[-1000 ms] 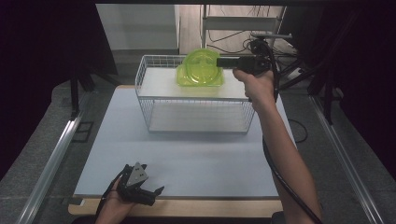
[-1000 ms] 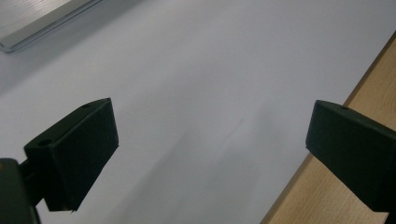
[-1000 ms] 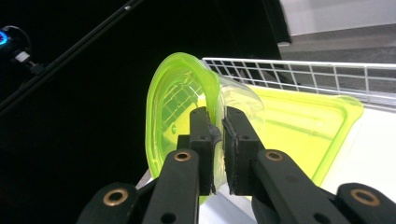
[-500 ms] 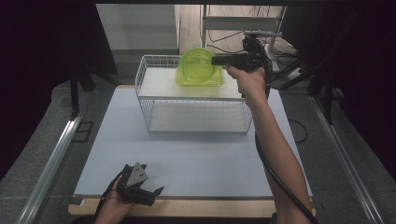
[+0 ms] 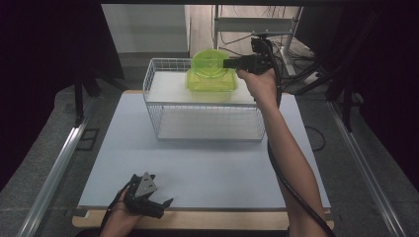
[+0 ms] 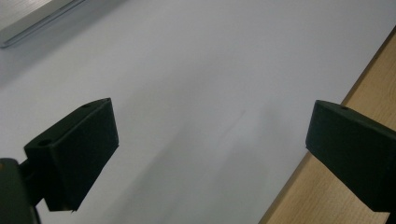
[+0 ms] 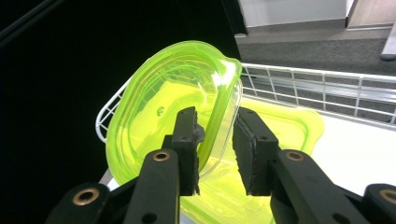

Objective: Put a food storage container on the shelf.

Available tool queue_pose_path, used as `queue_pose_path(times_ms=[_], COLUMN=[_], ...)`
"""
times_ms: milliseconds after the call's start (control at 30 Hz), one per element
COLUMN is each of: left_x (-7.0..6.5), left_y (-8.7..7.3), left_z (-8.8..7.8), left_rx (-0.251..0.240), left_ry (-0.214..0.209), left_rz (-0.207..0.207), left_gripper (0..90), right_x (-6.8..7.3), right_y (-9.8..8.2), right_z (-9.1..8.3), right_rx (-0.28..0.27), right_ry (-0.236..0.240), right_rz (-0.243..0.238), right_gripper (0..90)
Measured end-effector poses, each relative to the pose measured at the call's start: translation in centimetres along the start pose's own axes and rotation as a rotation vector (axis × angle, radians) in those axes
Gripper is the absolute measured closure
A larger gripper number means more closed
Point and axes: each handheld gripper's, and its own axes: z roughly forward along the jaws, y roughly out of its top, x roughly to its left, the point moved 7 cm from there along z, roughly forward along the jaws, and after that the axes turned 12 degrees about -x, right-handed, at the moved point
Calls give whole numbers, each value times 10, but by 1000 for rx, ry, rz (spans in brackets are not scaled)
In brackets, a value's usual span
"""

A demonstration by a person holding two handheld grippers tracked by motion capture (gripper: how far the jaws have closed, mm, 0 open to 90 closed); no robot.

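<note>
- Lower left of the high view: the left hand-held gripper (image 5: 159, 204) lies low on the white mat (image 5: 197, 168) by the wooden table (image 5: 207, 220) edge. Its jaws stand wide apart with nothing between them; it looks parked out of the way while the other hand works.
- Upper middle: a white wire basket (image 5: 207, 129) stands at the far end of the mat, its long side facing the person, so its upper level is easy to reach from the front.
- On that upper level sit two green things: a flat green lid (image 5: 211, 82) lying down, and a green container (image 7: 173, 102) tipped up on its edge over it, its open side facing the camera. I judge it leans that way because it is being set down or let go.
- Upper right: the right hand-held gripper (image 5: 226, 63) reaches in level from the right. Its jaws have just been opening. In the right gripper view the container's rim runs between the pads (image 7: 187, 140), touching or just off the left one, with a clear gap to the right one, so the grip looks released.
</note>
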Motion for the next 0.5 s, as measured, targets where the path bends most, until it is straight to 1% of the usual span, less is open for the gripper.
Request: queue_pose_path(times_ms=[167,200,267,333,500], left_x=[-1,-1,-1,-1,-1], left_y=[0,0,-1,-1,-1], left_z=[0,0,1,1,1], left_rx=[4,4,5,6,8], left_ry=[-2,-2,-3,-3,-3], left_rz=[3,2,3,4,6], left_gripper=[23,23,23,23,23], right_x=[-2,-3,-3,-3,-2], right_y=[0,1,1,1,1], right_z=[2,2,2,3,2], right_rx=[-5,-6,-7,-11,-12], right_ry=[-8,-23,-39,-32,-41], right_rz=[2,-14,-30,-24,-44], right_gripper=[647,641,622,618,579])
